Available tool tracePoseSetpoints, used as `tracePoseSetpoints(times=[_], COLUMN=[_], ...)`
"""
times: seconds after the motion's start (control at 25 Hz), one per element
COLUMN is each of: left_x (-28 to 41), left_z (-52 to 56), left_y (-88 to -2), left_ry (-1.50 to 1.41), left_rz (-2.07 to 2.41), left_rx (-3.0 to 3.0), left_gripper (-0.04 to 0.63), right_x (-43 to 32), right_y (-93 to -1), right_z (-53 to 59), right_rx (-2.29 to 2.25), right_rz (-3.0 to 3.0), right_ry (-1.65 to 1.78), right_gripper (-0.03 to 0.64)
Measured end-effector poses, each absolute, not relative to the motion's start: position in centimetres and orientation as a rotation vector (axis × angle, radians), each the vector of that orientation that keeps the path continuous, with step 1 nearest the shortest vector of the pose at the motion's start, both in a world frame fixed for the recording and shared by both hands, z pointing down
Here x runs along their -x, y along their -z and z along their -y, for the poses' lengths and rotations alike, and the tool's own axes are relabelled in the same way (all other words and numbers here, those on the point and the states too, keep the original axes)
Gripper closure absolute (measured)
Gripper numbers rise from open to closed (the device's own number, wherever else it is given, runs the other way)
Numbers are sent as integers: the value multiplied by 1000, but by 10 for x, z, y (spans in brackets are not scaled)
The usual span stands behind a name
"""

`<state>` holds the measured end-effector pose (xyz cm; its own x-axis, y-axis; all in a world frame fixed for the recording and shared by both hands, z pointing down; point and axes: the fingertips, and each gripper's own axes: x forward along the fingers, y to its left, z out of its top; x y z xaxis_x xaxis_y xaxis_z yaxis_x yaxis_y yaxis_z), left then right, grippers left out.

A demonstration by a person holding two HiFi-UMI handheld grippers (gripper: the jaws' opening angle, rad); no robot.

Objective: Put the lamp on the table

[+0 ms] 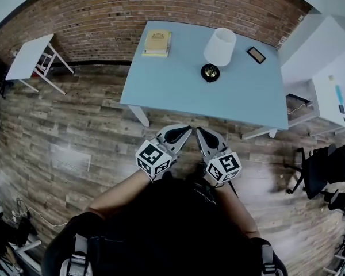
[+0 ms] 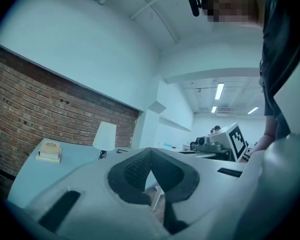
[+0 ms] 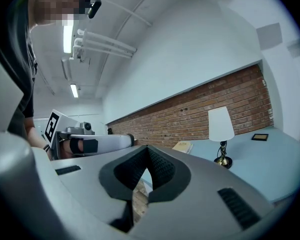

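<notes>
Head view: lamp (image 1: 218, 53) stood upright on table (image 1: 178, 85), far right of centre, between book (image 1: 157, 42) and frame (image 1: 256, 54); placement judged complete. Left gripper (image 1: 186, 130) and right gripper (image 1: 201, 131) hung side by side short of near edge, well apart from lamp. Both jaw pairs closed tight, nothing between them; judged idle, no grip needed.

- Table (image 1: 241, 96): plain light blue top, white legs.
- Lamp (image 1: 219, 48): white shade, dark base with a brassy rim.
- Book (image 1: 157, 42): pale yellow-tan cover.
- Wall (image 1: 161, 4): red-brown brick, pale mortar lines.
- Floor (image 1: 75, 142): grey-brown wood planks, streaky grain.
- Left gripper (image 1: 186, 131) and right gripper (image 1: 200, 131): pale grey shells, black ribbed pads, cubes with black-and-white square markers.
</notes>
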<state>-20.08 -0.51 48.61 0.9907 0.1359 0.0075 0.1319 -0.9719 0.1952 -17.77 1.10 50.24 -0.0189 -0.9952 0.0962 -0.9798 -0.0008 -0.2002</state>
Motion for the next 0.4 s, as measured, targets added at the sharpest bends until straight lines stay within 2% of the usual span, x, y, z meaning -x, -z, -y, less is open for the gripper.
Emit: tracePoseSetpoints(times=[0.4], left_x=[230], left_z=[2], left_y=[-484], left_ry=[-10], left_rz=[-238], left_rx=[-2927], left_gripper=[586], right_x=[209], right_y=[-498], right_z=[-19], right_rx=[2199], right_rz=[-2138], right_ry=[289], right_gripper=[603])
